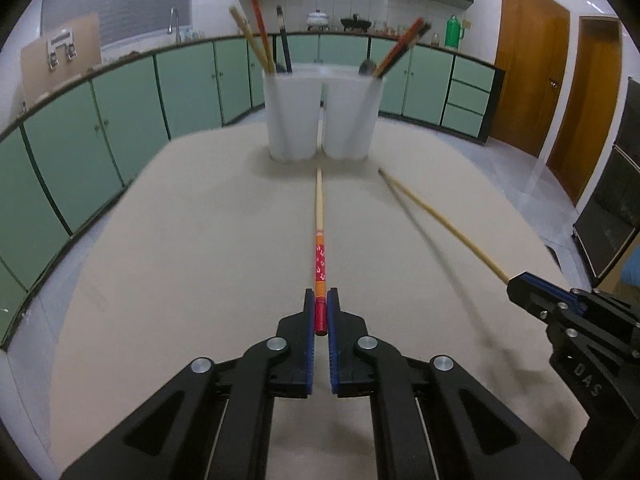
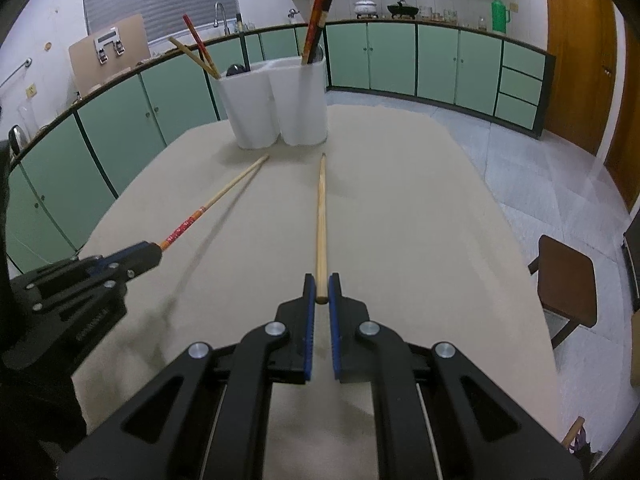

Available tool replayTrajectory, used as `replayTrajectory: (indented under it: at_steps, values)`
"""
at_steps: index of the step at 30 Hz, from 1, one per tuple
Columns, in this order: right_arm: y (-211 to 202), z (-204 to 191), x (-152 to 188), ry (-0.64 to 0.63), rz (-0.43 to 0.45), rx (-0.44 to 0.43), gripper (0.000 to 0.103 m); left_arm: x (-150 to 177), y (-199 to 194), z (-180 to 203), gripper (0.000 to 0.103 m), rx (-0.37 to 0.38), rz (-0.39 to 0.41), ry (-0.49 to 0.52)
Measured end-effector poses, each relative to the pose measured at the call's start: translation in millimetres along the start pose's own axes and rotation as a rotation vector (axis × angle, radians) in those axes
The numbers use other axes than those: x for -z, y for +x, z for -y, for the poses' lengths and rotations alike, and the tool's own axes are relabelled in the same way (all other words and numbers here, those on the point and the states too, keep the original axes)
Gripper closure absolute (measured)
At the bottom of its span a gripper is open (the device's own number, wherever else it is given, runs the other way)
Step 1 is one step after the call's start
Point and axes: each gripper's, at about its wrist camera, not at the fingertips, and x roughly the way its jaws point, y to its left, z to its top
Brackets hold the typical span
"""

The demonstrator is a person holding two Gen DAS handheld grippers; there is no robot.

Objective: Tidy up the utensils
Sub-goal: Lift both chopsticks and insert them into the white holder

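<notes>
A beige table [image 1: 180, 280] fills most of my view, with green kitchen cabinets [image 1: 120, 96] curving behind it from nine to two o'clock. At twelve o'clock on the table stands a white two-compartment utensil holder [image 1: 324, 120], its tubs touching side by side; several chopsticks lean out of both, along with what looks like a dark spoon in each.

My left gripper [image 1: 320, 312] is clamped on a patterned chopstick [image 1: 319, 216]: the gripped end is red, then come orange bands and a red floral stretch, then pale bare wood tapering toward twelve o'clock, its tip near the holder's base. It appears lifted off the table.

My right gripper [image 2: 321, 294] is closed on the butt of a plain wooden chopstick [image 2: 321, 216], light tan with no markings, pointing straight to twelve o'clock with its narrow tip just short of the holder. It casts a blurred shadow on the table.
</notes>
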Motion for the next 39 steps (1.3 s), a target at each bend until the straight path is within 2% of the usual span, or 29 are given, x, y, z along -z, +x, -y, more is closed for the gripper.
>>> replayTrajectory:
  at_steps: [8, 16, 23, 29, 39]
  values:
    - [-23.6, -1.8, -25.3, -0.017, 0.067, -0.014, 0.097, -24.8, -36.7, -4.2, 0.097, 0.008, 0.102, 0.004]
    - [-52.8, -3.6, -67.6, -0.051, 0.148, -0.043, 0.097, -56.3, -67.8, -6.7, 0.097, 0.026, 0.195, 0.017]
    - [-70.3, -6.4, -113.0, -0.083, 0.177, -0.088, 0.097, -81.4, -82.8, -12.5, 0.097, 0.055, 0.249, 0.029]
    - [-77.6, -5.5, -151.2, -0.098, 0.165, -0.147, 0.097, -113.1, -91.0, -15.4, 0.097, 0.087, 0.285, 0.056]
    - [-99.1, -6.8, -193.4, -0.135, 0.199, -0.184, 0.097, -147.6, -108.7, -16.8, 0.097, 0.154, 0.337, 0.064]
